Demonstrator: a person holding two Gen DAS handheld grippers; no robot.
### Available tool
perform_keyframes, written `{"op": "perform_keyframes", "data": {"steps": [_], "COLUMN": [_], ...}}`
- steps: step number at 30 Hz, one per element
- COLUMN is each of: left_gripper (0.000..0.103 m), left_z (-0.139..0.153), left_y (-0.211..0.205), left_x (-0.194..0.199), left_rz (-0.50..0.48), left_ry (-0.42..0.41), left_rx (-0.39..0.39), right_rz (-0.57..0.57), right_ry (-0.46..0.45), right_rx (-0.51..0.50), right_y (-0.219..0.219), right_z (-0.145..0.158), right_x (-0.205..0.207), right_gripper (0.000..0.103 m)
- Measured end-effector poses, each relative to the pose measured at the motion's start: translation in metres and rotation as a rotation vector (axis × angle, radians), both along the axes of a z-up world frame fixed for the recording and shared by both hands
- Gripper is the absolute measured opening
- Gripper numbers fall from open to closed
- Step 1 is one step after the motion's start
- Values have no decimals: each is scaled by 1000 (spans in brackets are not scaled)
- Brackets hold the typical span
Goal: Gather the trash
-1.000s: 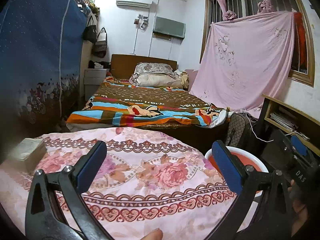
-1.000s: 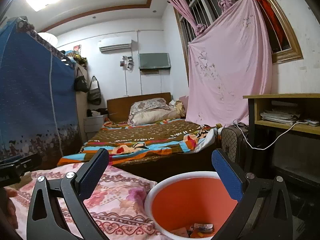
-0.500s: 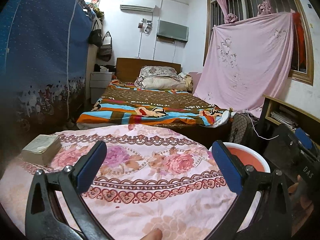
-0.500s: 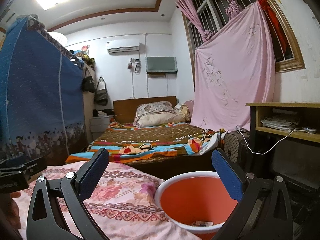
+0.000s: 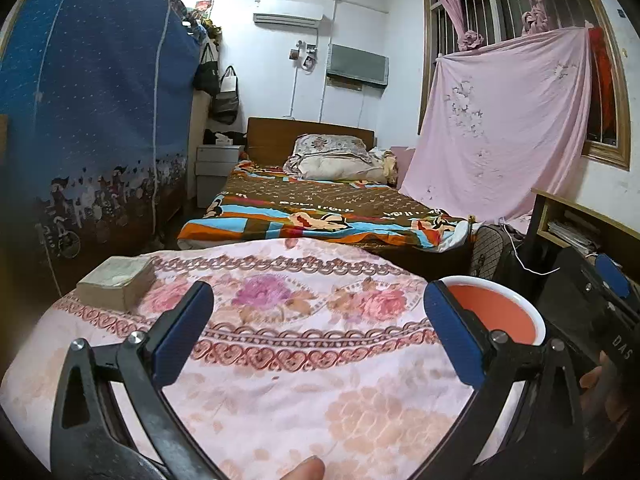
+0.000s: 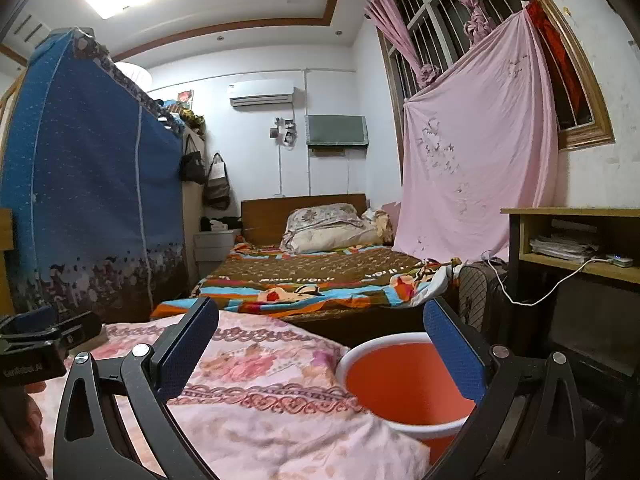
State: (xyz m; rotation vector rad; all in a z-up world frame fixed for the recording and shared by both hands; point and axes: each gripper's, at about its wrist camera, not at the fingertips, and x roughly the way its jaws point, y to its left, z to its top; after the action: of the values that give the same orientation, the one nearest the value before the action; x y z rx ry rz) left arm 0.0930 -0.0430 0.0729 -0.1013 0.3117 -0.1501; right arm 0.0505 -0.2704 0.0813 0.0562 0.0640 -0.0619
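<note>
Orange bin [image 6: 404, 384] sat beside my floral-clothed table [image 5: 304, 360], contents hidden, possibly empty, left gripper [image 5: 318, 336] and right gripper [image 6: 320, 344] both spread wide, holding nothing.

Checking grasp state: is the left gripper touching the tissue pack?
Apart. The left wrist view shows the left gripper open with floral cloth visible between it and the tissue pack.

A home bedroom, made bed [image 5: 320, 208] with pillows [image 5: 332, 156], fabric wardrobe [image 5: 92, 120], wall air conditioner [image 6: 260, 94], pink sheet [image 6: 476, 168] over barred window
</note>
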Motion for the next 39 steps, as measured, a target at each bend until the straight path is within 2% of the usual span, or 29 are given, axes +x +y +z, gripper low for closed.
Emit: {"op": "perform_keyframes", "data": {"steps": [7, 19, 26, 31, 39], "left_gripper": [92, 92, 92, 92, 92], "left_z": [-14, -32, -48, -60, -76], "left_y": [13, 32, 37, 35, 39], "left_x": [-16, -33, -43, -44, -43], "left_rz": [22, 46, 52, 60, 74], "left_ry": [-3, -19, -33, -32, -23], "left_rx": [20, 10, 17, 51, 32], "right_rz": [36, 55, 74, 67, 64], "right_ry": [21, -4, 36, 51, 73], "right_rx": [-10, -10, -32, -58, -60], "right_y": [17, 32, 42, 44, 42], "right_z": [-15, -33, -51, -64, -77], "right_x": [-12, -30, -27, -26, -21], "right_gripper": [103, 103, 103, 103, 103]}}
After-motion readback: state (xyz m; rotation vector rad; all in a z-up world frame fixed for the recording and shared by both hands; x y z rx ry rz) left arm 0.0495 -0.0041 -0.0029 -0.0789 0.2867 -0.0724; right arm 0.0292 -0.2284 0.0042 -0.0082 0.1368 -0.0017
